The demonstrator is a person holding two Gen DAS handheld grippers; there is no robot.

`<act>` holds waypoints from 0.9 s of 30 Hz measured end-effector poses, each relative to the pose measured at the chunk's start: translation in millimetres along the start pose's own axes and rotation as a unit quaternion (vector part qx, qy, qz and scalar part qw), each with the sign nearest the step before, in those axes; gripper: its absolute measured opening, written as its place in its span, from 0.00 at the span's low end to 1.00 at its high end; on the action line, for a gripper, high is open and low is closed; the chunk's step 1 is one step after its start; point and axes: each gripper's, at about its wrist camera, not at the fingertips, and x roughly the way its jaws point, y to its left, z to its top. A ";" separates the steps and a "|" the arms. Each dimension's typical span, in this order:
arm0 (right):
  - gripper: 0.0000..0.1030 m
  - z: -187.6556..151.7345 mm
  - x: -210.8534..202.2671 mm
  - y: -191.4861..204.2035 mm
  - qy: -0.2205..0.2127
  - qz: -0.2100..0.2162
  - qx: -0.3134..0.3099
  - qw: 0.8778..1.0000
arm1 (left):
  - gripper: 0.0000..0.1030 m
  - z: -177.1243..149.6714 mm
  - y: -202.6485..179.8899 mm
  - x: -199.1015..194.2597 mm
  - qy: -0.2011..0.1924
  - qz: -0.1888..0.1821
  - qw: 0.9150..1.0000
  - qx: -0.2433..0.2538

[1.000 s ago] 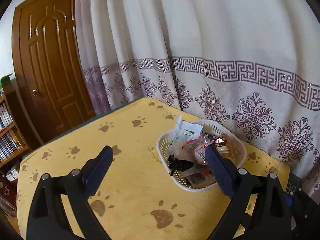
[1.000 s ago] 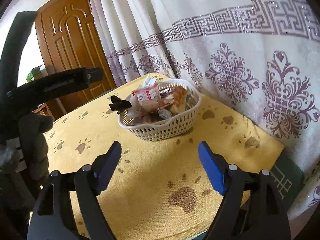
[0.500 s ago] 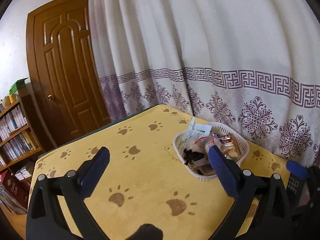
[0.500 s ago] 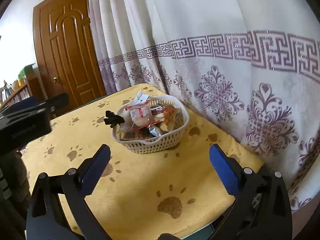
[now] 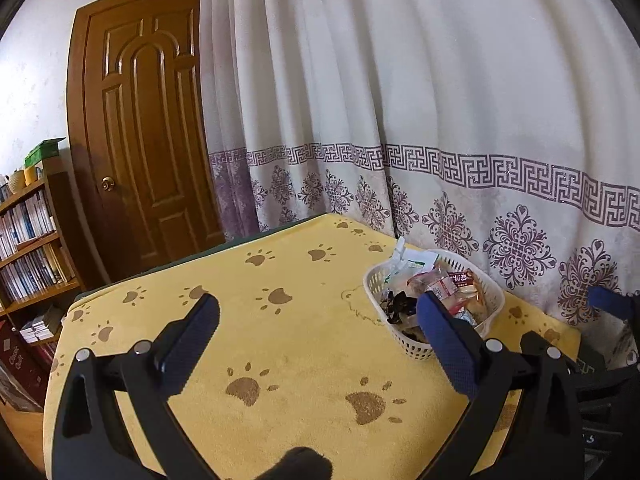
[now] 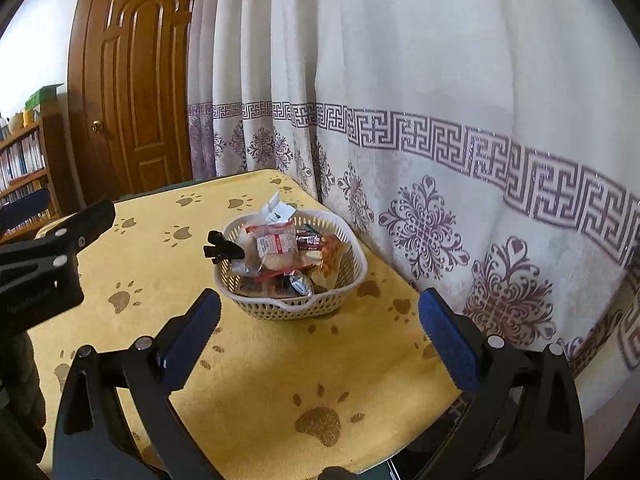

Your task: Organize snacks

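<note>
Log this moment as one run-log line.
left gripper: open, empty | right gripper: open, empty | snacks: piled in white basket | basket: on yellow cloth, near curtain

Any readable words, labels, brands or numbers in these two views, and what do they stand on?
None can be read for certain.
Dark red snack wrapper in the white plastic basket: pale characters, too blurred.
White-and-red packet: print too small.
Book spines on the wooden shelf: too small.
</note>
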 end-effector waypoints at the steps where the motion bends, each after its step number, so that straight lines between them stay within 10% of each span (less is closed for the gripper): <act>1: 0.98 1.3 0.8 2.7 0.001 -0.005 -0.005 1.000 | 0.95 -0.4 1.5 -0.9 -0.002 -0.002 1.000 0.001; 27: 0.98 10.8 12.8 34.9 0.008 -0.014 -0.045 0.999 | 0.95 -2.2 11.9 -6.2 -0.003 -0.023 1.000 -0.008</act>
